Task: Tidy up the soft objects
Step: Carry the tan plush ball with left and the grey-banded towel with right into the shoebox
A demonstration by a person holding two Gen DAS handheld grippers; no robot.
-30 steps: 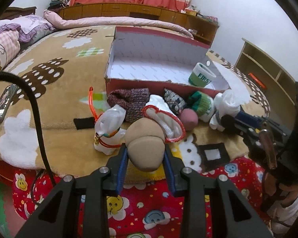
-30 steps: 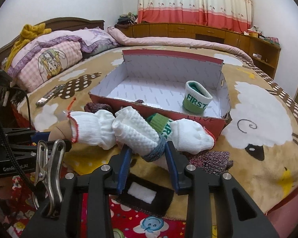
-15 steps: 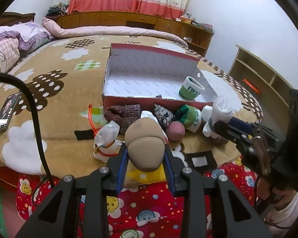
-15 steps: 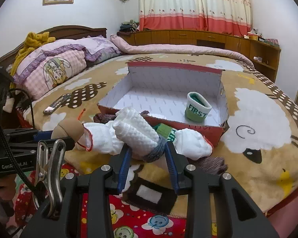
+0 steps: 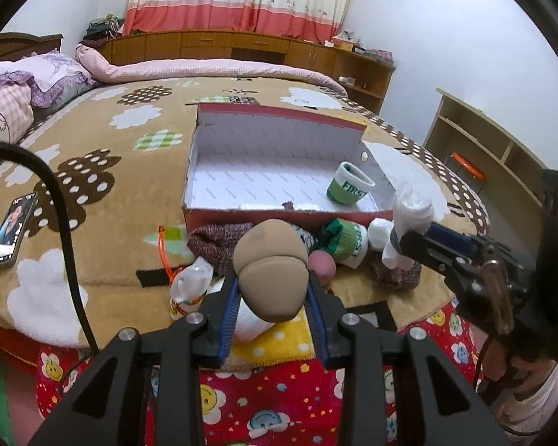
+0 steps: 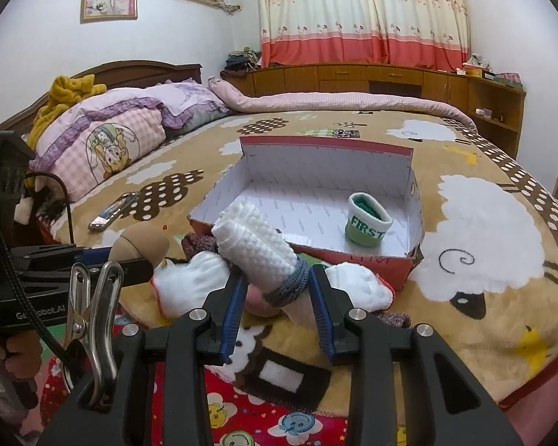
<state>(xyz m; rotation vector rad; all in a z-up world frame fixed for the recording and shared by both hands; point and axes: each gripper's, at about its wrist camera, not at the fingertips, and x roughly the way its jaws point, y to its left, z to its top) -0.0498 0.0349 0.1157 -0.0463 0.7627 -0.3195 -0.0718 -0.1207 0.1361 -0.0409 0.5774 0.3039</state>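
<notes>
A bedroom with red-hemmed curtains (image 6: 357,15) holds a bed (image 6: 502,245) under a brown sheep blanket; on it sits an open box (image 5: 275,141); the left gripper (image 5: 272,306) pinches a tan sock ball (image 5: 273,271); the right gripper (image 6: 277,310) pinches a white sock roll (image 6: 256,245).

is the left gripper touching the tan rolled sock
Touching. The left wrist view shows the left gripper with both blue pads pressed against the sides of the tan rolled sock, holding it above the bed.

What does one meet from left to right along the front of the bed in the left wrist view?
phone → white pouch with red cord → tan rolled sock held by the left gripper → pink ball → green and white sock → white rolled sock
</notes>
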